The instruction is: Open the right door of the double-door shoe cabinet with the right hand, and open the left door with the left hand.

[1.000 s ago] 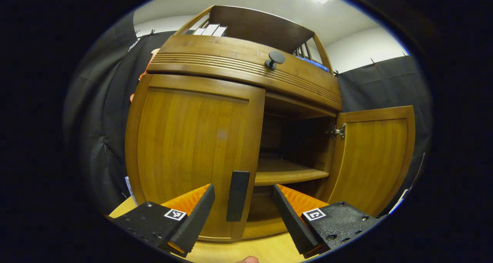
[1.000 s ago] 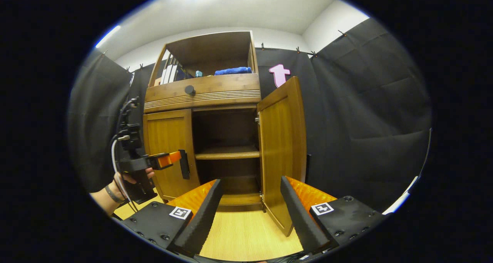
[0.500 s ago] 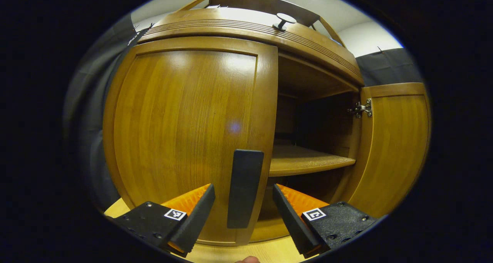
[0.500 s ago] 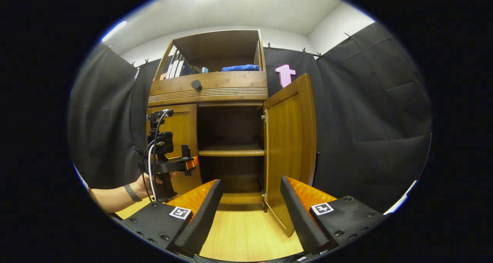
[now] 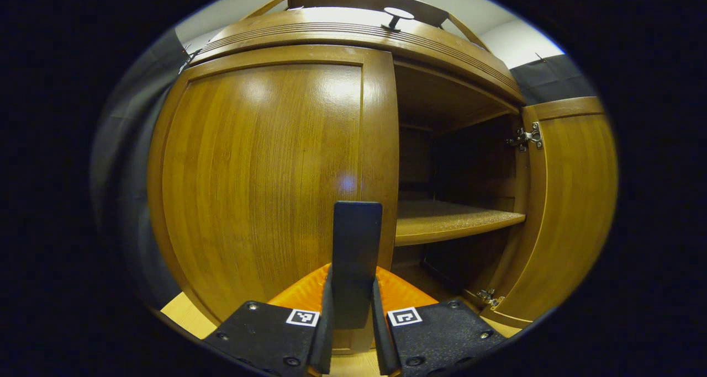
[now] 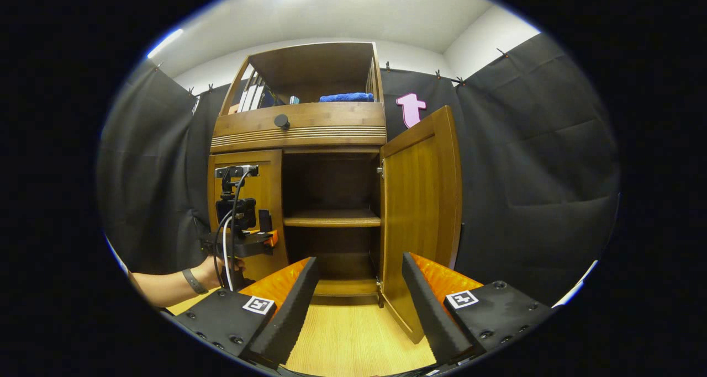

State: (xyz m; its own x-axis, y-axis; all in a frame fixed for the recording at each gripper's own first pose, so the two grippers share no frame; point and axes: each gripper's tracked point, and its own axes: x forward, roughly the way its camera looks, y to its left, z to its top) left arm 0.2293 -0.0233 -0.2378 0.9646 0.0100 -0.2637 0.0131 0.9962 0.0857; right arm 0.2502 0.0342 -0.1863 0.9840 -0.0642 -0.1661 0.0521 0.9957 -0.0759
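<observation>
shoe cabinet (image 6: 298, 126) stands half open: right door (image 6: 420, 211) swung wide, left door (image 5: 265, 173) flush. left gripper (image 5: 352, 333) clamps the door's dark handle (image 5: 356, 255), rising toward 12 o'clock; best pulled in a hinge-following arc. right gripper (image 6: 359, 305) hangs parted, empty, right door at 1 o'clock.

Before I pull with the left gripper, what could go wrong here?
The left gripper pinches only the lower part of the left door's handle, so it may slip off when pulled. The left door will swing out toward the hand holding that gripper. The right door already stands open, near the right gripper.
</observation>
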